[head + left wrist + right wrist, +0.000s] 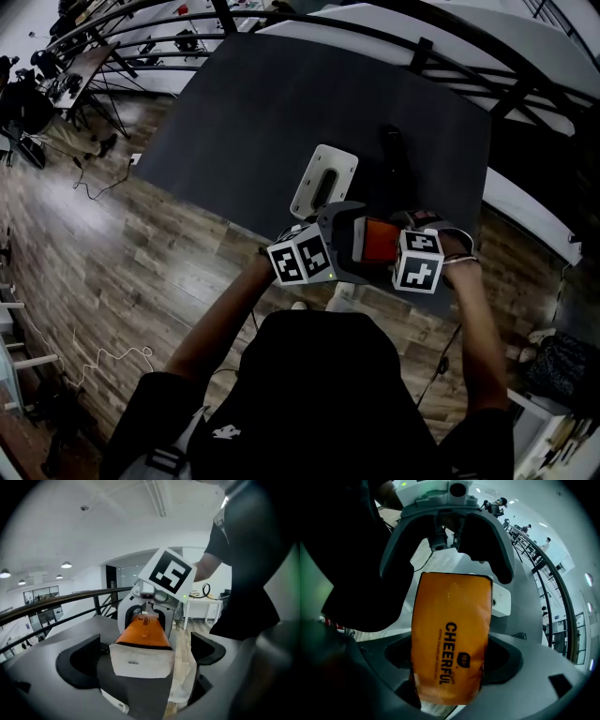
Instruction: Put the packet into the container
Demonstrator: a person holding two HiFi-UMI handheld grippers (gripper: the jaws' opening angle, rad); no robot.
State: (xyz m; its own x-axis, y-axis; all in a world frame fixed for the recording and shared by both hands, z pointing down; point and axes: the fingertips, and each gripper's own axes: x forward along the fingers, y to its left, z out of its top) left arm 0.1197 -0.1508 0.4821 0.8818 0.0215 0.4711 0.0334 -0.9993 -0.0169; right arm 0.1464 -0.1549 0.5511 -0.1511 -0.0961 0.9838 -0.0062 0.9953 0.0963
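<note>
An orange packet printed "CHEERFUL" hangs in the air between my two grippers, above the table's near edge. My right gripper is shut on it, and in the right gripper view the packet fills the space between the jaws. Facing it, my left gripper is open; the packet's white end lies between its wide jaws without touching the pads. A white container with a dark slot lies on the dark table just beyond the grippers.
A black object lies on the table to the right of the container. Wooden floor spreads to the left and under me. Dark railings run behind the table, and a cluttered desk stands far left.
</note>
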